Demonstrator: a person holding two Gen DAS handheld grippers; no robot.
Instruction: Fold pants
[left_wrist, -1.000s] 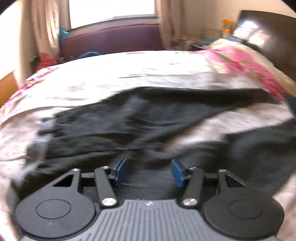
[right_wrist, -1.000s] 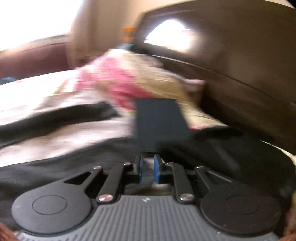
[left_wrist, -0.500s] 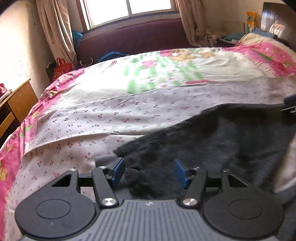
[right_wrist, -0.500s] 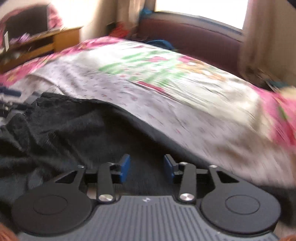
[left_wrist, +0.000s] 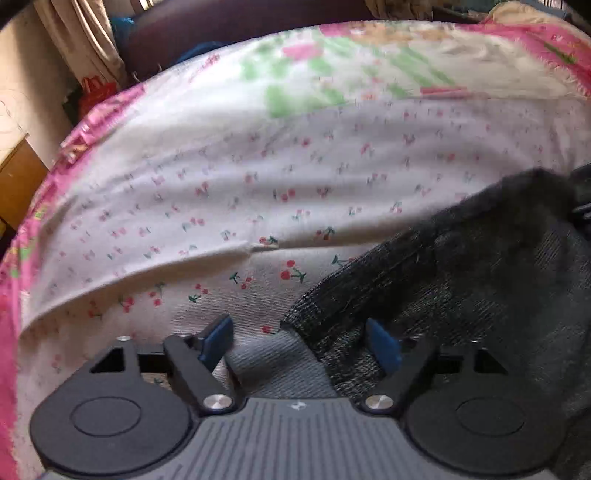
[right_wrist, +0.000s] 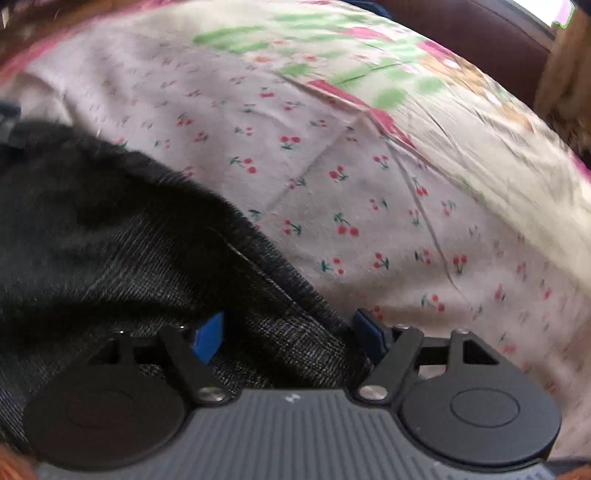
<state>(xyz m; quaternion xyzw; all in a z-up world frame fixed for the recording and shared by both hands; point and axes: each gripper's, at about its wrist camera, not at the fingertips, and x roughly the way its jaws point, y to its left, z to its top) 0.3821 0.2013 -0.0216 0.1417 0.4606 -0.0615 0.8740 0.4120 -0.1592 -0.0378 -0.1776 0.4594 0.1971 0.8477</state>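
Dark, coarse-woven pants (left_wrist: 480, 288) lie on the bed, spread over a white bedsheet (left_wrist: 258, 177) printed with small red cherries. In my left wrist view they fill the lower right, their edge running diagonally up to the right, with a corner of the cloth ending just ahead of my left gripper (left_wrist: 301, 341). A paler grey patch of fabric (left_wrist: 277, 363) shows between the fingers, close to the gripper body. The jaws of the left gripper have just been opening and now stand wide apart; the blue pads (left_wrist: 218, 338) press on nothing, though the right-hand pad sits over the dark cloth.

In my right wrist view the pants (right_wrist: 110, 240) cover the lower left, their stitched edge slanting down toward my right gripper (right_wrist: 290, 338). Its jaws have also just been opening and stand spread, with the edge of the pants lying between them, loose and not pinched. Beyond the cherry sheet I see a quilt (right_wrist: 332, 48) with green and pink shapes. At the left edge of the left view stand a curtain (left_wrist: 85, 37) and a piece of wooden furniture (left_wrist: 18, 181).
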